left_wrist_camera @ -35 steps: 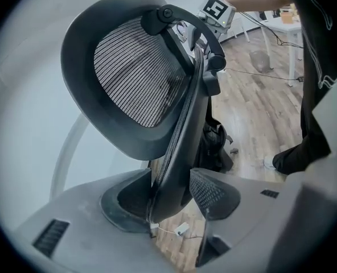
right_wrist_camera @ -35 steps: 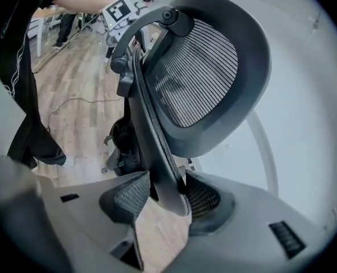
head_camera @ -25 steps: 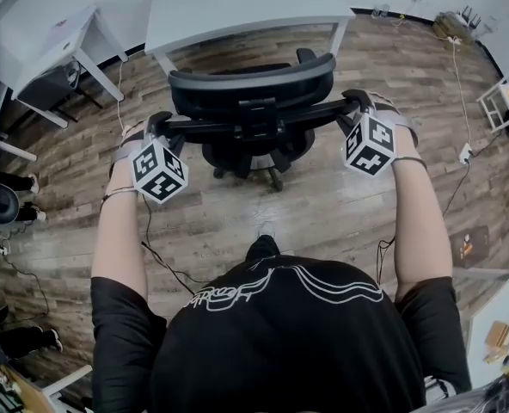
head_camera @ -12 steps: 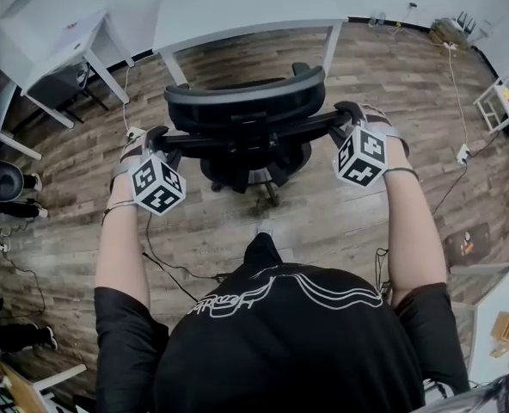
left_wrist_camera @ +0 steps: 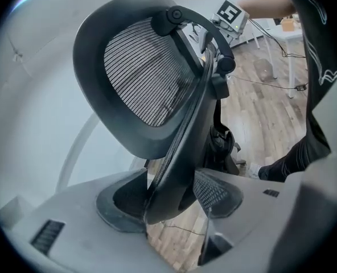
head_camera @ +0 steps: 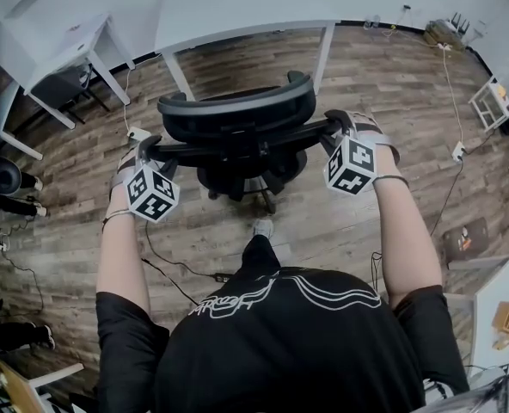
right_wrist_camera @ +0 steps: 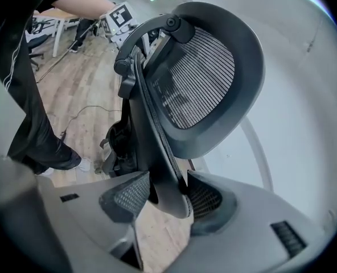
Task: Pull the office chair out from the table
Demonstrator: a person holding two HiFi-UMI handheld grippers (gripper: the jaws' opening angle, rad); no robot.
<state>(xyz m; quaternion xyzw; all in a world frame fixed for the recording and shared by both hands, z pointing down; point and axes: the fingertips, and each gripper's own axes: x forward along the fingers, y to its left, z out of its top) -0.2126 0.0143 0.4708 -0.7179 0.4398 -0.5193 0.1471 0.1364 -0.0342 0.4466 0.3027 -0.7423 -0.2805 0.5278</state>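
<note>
Office chair [head_camera: 237, 114] moved back from table [head_camera: 237, 7] | shirt script [head_camera: 289, 289] — unreadable

Black T-shirt [head_camera: 280, 351], white line print [head_camera: 282, 287]; grey wrist straps [head_camera: 119, 169]; black-white marker cubes [head_camera: 152, 194].

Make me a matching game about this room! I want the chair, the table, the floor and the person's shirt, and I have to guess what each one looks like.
Things:
1. office chair
2. table
3. floor
4. shirt

What they look like:
a. brown wooden planks
b. black with white curvy lines drawn on it
c. plain white with thin white legs
d. black with a mesh back

Right pairs: 1-d, 2-c, 3-a, 4-b
</note>
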